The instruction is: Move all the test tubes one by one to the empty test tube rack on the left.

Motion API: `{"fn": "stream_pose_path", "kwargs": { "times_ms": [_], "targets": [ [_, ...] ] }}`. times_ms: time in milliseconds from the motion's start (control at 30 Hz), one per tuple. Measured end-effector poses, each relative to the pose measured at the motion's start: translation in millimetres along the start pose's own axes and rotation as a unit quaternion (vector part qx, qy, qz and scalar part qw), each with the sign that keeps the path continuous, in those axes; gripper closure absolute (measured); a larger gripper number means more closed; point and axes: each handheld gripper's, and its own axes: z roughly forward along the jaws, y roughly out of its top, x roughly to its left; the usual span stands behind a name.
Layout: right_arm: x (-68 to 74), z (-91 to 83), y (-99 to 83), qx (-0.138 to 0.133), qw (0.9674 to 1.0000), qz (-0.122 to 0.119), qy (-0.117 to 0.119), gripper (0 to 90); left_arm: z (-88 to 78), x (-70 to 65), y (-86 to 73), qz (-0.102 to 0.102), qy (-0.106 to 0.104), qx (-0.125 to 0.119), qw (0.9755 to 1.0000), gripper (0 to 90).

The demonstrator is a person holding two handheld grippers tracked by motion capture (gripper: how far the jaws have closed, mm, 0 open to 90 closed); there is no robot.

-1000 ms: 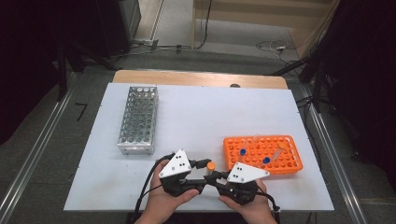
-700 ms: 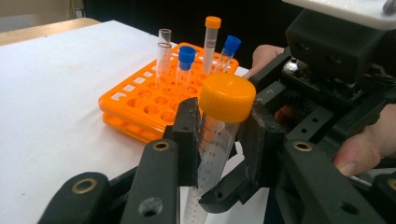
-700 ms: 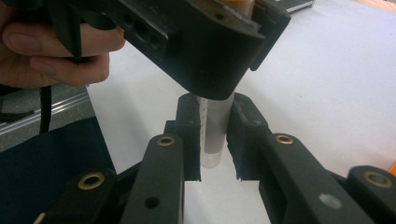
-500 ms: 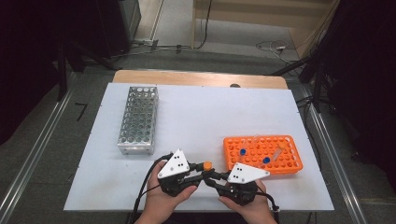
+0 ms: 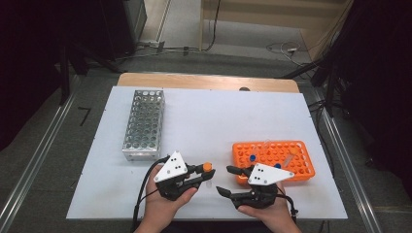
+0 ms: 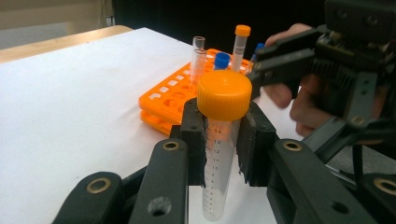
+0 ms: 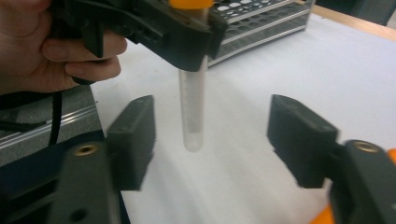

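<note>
A clear graduated tube [image 6: 219,172] with an orange screw cap [image 6: 224,94] is hanging upright above the white table, clamped just below its cap. In the high view it is sitting at about six o'clock, its rounded bottom hanging free.

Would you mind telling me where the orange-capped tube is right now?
The orange-capped tube hangs upright in the shut left gripper, above the white table near its front edge, between the metal rack and the orange rack.
</note>
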Motion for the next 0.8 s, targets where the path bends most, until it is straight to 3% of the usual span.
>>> {"fn": "stream_pose_path", "kwargs": {
  "times_ms": [200,367,600,800],
  "targets": [
    [-10.2,-16.2,4.9,-0.009,0.9998,0.007,-0.015,14.2,-7.7,6.7,3.3,-0.006,0.013,-0.006,0.9999,74.8],
    [-19.9,-29.1,6.8,-0.017,0.9993,0.018,-0.027,0.0,-20.0,15.7,5.9,-0.012,0.038,-0.012,0.9991,74.8],
    [-35.5,-51.7,0.9,-0.032,0.9981,0.032,-0.043,0.0,-37.3,36.3,12.0,-0.019,0.08,-0.02,0.9964,74.8],
    [-47.3,-73.3,-6.0,-0.047,0.9963,0.037,-0.063,0.0,-44.6,54.5,21.6,-0.034,0.094,-0.031,0.9945,74.9]
  ]
}}
